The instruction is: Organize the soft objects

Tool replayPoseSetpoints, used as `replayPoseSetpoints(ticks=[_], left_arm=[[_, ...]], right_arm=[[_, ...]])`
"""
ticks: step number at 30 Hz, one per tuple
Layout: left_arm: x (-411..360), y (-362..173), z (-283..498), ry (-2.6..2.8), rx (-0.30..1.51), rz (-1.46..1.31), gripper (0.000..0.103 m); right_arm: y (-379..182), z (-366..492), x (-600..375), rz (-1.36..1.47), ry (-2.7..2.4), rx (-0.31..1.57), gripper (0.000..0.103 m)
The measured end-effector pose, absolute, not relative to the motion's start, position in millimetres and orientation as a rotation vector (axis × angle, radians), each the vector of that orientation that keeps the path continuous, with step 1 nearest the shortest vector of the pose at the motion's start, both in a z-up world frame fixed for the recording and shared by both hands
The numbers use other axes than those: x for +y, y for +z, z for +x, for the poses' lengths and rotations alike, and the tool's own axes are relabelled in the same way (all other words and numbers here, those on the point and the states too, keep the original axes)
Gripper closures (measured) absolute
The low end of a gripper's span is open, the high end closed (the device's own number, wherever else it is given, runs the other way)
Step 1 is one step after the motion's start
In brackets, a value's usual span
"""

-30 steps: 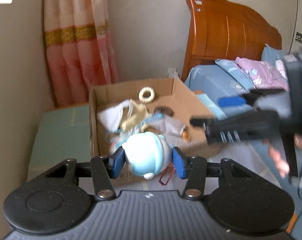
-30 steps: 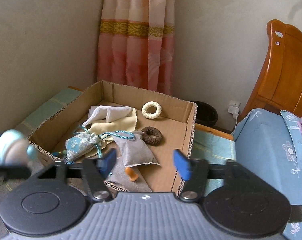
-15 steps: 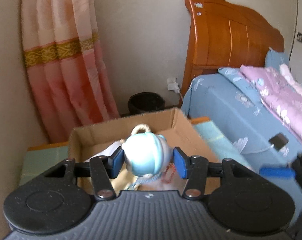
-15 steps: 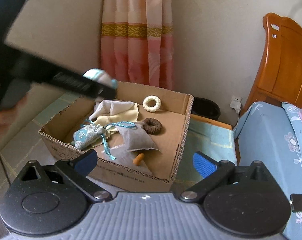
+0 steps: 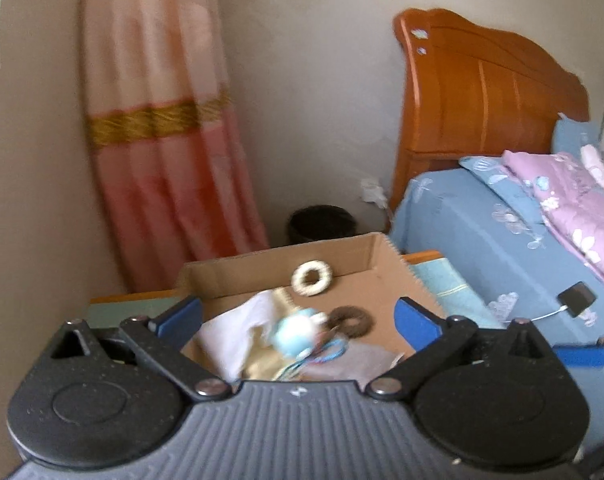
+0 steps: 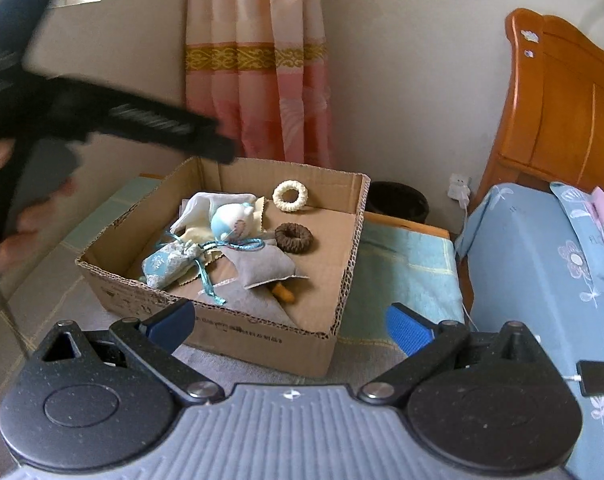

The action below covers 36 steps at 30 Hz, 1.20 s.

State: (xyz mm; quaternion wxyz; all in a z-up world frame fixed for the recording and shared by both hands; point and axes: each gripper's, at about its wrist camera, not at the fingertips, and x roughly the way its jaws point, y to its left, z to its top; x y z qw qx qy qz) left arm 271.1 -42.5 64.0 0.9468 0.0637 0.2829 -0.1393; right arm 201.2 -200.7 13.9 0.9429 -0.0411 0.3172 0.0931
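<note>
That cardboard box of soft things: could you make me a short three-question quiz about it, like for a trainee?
1. True or false: the left gripper is gripping the blue plush toy.
2. Which ring lies nearer the back wall of the cardboard box: A) cream ring B) brown ring?
3. Fill in: the right gripper has its jaws ____.

Key: 1 false, the toy lies in the box; 2 A; 3 open.

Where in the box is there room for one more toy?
Bare cardboard floor lies along the right wall, beside the brown ring and past the white ring. The left half is crowded with cloths, the pouch and the blue plush.
</note>
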Motion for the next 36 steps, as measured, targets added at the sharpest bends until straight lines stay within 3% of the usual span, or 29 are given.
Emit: replayPoseSetpoints(ticks=[13,36], left_arm=[[-5.7,46.7,171.8,-0.015,0.708,0.167,0.001],[-7.5,57.4,149.6,-0.015,0.708,0.143,0.001]], right_arm=[[29.6,169.8,-176.0,-0.079,-0.034,0.750,0.000],[40.6,146.3,-163.0,-0.041,-0.045,0.730,0.000]])
